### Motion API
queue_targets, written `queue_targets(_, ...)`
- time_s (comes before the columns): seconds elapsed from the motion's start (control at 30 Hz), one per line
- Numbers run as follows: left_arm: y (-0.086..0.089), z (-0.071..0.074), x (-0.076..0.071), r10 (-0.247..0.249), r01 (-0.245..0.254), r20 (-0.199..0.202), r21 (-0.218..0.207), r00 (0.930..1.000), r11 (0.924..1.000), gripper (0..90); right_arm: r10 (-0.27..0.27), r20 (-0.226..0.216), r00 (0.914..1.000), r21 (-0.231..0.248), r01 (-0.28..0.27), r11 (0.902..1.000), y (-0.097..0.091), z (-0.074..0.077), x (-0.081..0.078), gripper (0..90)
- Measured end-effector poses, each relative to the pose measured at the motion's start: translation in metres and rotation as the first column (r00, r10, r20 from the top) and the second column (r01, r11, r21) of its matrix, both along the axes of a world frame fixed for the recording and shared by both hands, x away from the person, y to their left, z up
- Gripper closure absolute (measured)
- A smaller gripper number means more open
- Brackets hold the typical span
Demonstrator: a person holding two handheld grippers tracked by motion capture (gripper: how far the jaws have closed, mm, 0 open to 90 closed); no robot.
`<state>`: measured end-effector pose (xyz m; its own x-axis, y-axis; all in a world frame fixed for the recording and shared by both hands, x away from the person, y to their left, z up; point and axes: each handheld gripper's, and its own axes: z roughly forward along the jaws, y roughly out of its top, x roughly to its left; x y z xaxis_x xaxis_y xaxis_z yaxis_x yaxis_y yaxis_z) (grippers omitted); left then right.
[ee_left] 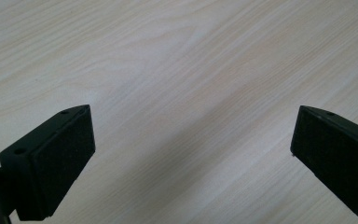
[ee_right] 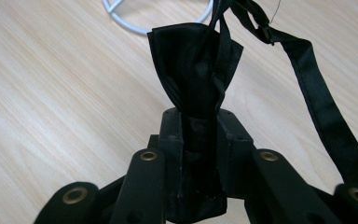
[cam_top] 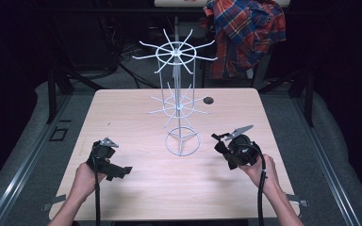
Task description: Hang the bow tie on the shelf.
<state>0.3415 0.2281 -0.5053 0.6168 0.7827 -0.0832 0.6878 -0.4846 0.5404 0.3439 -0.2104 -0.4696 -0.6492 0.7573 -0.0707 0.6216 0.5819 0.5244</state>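
Black bow tie clamped, rack waiting ahead.

Nearest, at seven o'clock on the table (cam_top: 136, 188): left gripper (ee_left: 193, 154) spread wide over bare wood, grasping nothing. At four o'clock: right gripper (ee_right: 200, 126) clenched on the black bow tie (ee_right: 193, 65), fabric bunched between the jaws, strap (ee_right: 326, 121) trailing loose toward the right. Just beyond, at centre: white wire rack (cam_top: 179, 94), base ring close to the tie, prongs fanning out above. Farther off, at one o'clock: plaid shirt (cam_top: 245, 33). Likely trouble: dangling strap snagging a lower prong on the lift, tipping the light rack or tugging the tie from the grip.
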Motion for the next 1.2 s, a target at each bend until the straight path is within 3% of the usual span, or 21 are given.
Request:
queue_targets(0.17, 0.000, 0.000, 0.000, -0.002, 0.002, -0.001, -0.002, 1.0000, 1.0000, 0.0, -0.003, 0.016, 0.9999, 0.019, 0.003, 0.9998, 0.003, 0.008, 0.005, 74.3)
queue_targets(0.27, 0.000, 0.000, 0.001, -0.003, 0.003, -0.002, -0.003, 1.0000, 1.0000, 0.0, -0.001, 0.047, 0.9989, 0.038, -0.001, 0.9993, 0.006, 0.016, 0.008, 74.3)
queue_targets(0.47, -0.001, 0.000, 0.001, -0.008, 0.008, -0.003, -0.005, 1.0000, 1.0000, 0.0, -0.003, 0.048, 0.9989, 0.040, 0.001, 0.9992, 0.008, 0.019, 0.012, 74.3)
queue_targets(1.0, 0.000, 0.000, 0.001, -0.005, 0.005, -0.001, -0.005, 1.0000, 1.0000, 0.0, -0.033, 0.124, 0.9918, 0.122, 0.018, 0.9924, 0.012, 0.051, 0.023, 74.2)
queue_targets(1.2, -0.001, -0.001, 0.002, -0.016, 0.016, -0.006, -0.003, 0.9999, 0.9999, 0.0, -0.045, 0.129, 0.9906, 0.137, 0.027, 0.9903, 0.011, 0.057, 0.024, 74.2)
